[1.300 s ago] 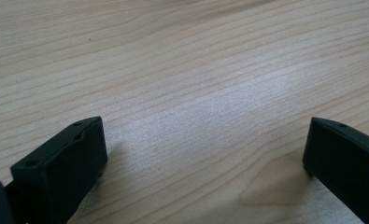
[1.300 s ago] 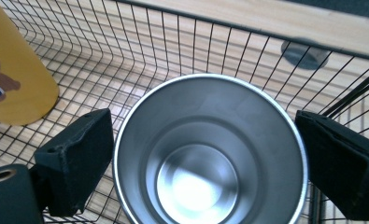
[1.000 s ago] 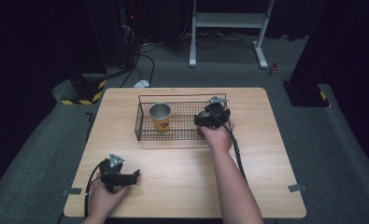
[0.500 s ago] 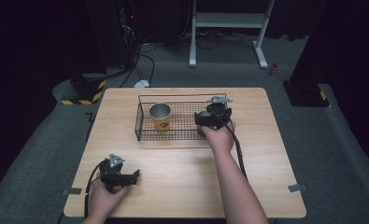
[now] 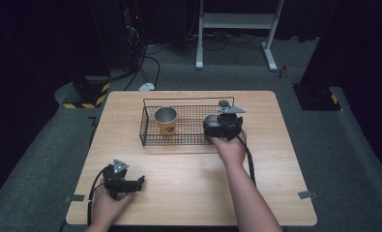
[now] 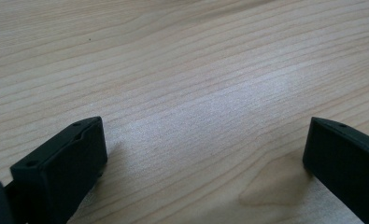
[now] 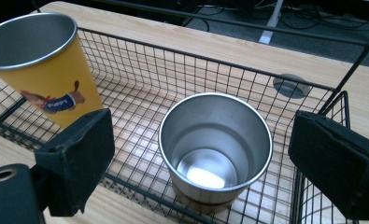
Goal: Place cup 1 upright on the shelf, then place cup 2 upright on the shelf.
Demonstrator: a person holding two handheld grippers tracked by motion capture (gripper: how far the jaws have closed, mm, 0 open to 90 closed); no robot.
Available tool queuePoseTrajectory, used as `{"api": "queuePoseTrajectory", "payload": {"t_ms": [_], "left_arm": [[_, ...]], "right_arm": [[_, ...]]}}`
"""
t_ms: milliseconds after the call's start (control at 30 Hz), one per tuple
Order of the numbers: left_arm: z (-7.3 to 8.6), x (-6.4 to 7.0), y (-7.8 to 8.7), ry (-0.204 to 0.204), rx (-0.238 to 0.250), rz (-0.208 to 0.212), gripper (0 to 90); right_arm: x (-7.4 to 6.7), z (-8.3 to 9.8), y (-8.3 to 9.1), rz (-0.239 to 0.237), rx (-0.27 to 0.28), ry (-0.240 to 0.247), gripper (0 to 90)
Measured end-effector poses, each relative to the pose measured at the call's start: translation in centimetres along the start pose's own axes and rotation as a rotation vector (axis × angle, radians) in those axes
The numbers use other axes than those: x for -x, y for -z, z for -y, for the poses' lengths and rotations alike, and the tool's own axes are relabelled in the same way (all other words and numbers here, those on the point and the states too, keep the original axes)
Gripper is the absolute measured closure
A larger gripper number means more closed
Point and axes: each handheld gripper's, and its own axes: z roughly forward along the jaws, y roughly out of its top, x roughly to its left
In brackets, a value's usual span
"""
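Observation:
A black wire basket stands at the back middle of the wooden table. In its left end a yellow metal cup stands upright. A plain steel cup stands upright in the right end, empty. My right gripper hovers open just above that steel cup, with one jaw on each side and neither touching it. In the high view the right gripper is over the basket's right end. My left gripper rests open and empty on the bare wood at the front left.
A grey round cap is set into the tabletop just behind the basket. Cables trail from both grippers across the table. Beyond the table are a dark floor, a white stand and a striped block.
The right gripper has shifted slightly toward the near side over the basket's right end. The left gripper has not moved.

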Motion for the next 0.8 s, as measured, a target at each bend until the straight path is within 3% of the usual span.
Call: {"api": "queuePoseTrajectory", "payload": {"t_ms": [800], "left_arm": [[-0.1, 0.0, 0.0, 0.001, 0.0, -0.004, 0.0]], "right_arm": [[1.1, 2.6, 3.0, 0.018, 0.028, 0.007, 7.3]]}}
